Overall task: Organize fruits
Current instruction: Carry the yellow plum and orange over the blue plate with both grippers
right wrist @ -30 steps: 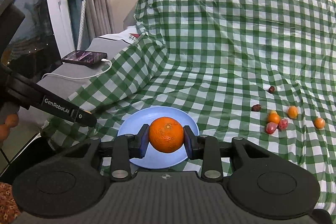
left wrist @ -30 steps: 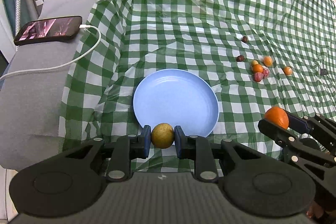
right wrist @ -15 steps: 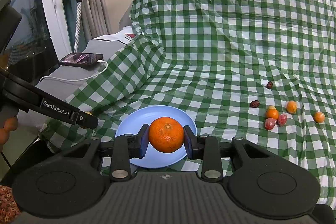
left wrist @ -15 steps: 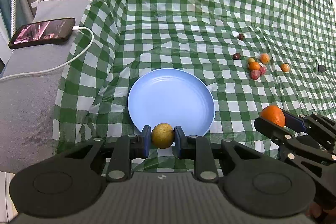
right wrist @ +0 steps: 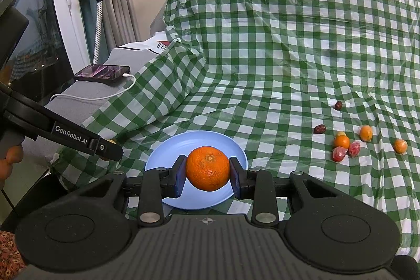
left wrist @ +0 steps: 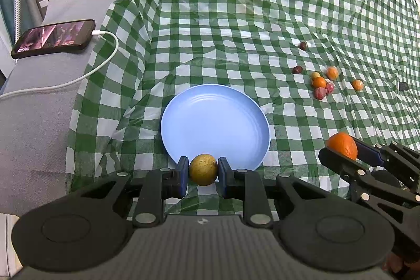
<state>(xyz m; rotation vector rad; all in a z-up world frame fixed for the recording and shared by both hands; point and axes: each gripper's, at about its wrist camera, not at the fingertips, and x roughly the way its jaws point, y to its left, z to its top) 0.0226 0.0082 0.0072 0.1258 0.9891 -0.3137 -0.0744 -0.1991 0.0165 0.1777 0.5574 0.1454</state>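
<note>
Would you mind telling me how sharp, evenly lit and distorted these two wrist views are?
Left wrist view: sharp, soft even light, sheen on the checked cloth, fisheye bending its squares at the edges. Right wrist view: equally sharp; the orange casts a faint shadow on the blue plate.

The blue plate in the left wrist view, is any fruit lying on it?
No, the blue plate is bare; the yellow fruit is held in the left gripper.

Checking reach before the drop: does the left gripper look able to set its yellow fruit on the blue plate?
Probably yes. The left gripper holds the yellow fruit at the blue plate's bare near rim; nothing intervenes.
</note>
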